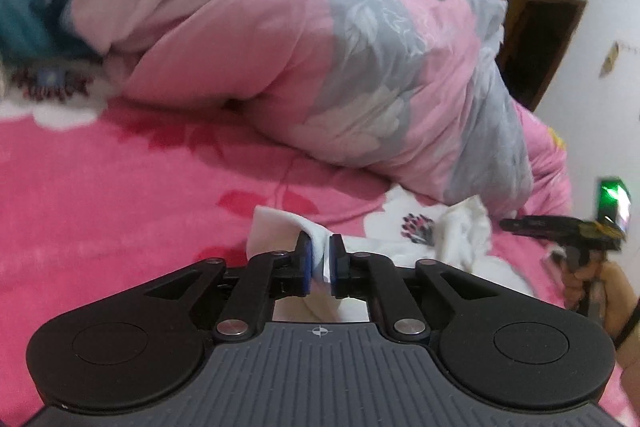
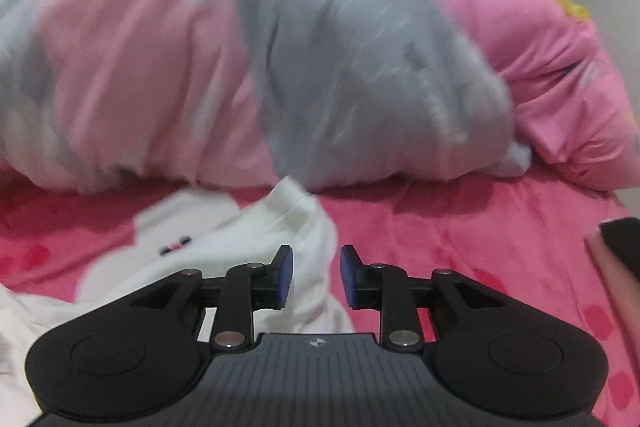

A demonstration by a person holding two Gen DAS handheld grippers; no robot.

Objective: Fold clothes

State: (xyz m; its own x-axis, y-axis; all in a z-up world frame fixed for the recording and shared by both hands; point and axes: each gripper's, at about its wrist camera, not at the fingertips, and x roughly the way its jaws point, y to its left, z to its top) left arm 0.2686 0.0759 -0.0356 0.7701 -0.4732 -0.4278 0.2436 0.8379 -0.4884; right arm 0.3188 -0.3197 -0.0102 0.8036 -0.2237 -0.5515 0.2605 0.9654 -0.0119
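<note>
A white garment (image 1: 276, 223) lies crumpled on the pink flowered bed sheet (image 1: 120, 195). My left gripper (image 1: 320, 259) is shut on a fold of that white cloth, which bulges out between the blue pads. In the right wrist view the same white garment (image 2: 280, 223) spreads to the left and under the fingers. My right gripper (image 2: 316, 275) stands open just above the garment's right edge, with nothing pinched between its pads. The right gripper (image 1: 520, 225) also shows at the far right of the left wrist view, held by a hand (image 1: 592, 287).
A big pink and grey quilt (image 1: 320, 59) is heaped across the back of the bed. A pink pillow (image 2: 560, 83) lies at the right. A teal blanket (image 1: 32, 7) sits far left. A wooden door (image 1: 532, 39) and white wall stand behind.
</note>
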